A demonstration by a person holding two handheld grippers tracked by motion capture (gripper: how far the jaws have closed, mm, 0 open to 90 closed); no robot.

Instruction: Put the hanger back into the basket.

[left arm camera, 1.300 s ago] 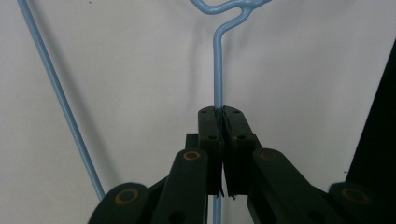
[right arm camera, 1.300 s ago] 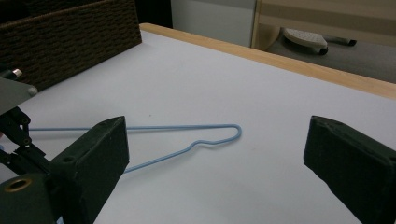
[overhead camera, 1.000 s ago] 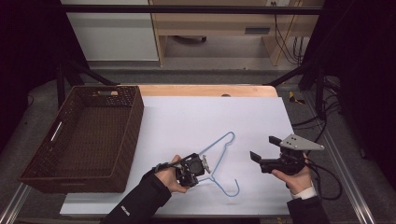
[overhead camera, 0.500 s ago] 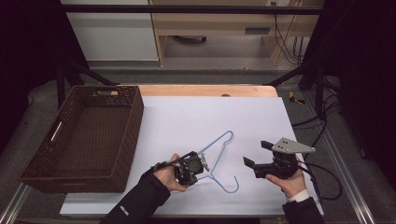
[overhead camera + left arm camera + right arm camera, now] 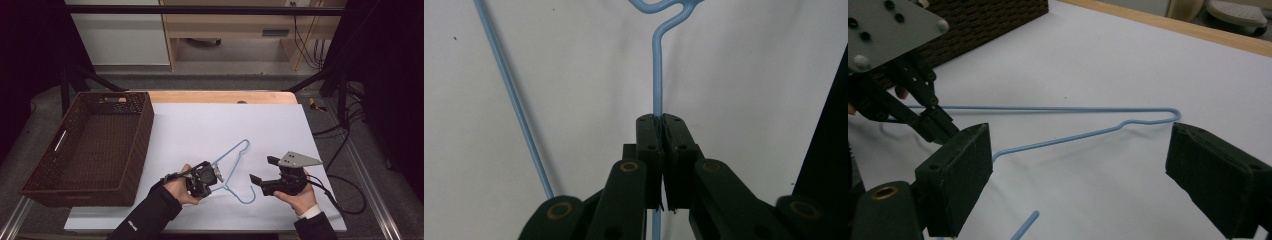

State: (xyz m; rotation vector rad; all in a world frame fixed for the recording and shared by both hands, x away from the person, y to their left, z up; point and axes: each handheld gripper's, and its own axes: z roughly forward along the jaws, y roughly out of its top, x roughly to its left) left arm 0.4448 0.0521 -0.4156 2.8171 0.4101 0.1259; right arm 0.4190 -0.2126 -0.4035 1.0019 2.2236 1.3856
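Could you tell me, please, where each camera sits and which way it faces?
High view: above the table's near edge, looking forward and down on the basket and hanger; both forearms enter below.
Left gripper view: rides the left tool, looking along jaws shut on the hanger's wire.
Right gripper view: rides the open right tool, facing the basket.
All three share the hanger.

A brown wicker basket [image 5: 90, 145] stands on the left part of the desk [image 5: 200, 125], its right side resting on the white sheet [image 5: 270, 125] that covers most of the desk top. Beyond the far edge of the desk, a wooden shelf unit [image 5: 235, 30] stands on the floor, with black cables [image 5: 305, 45] hanging at its right.
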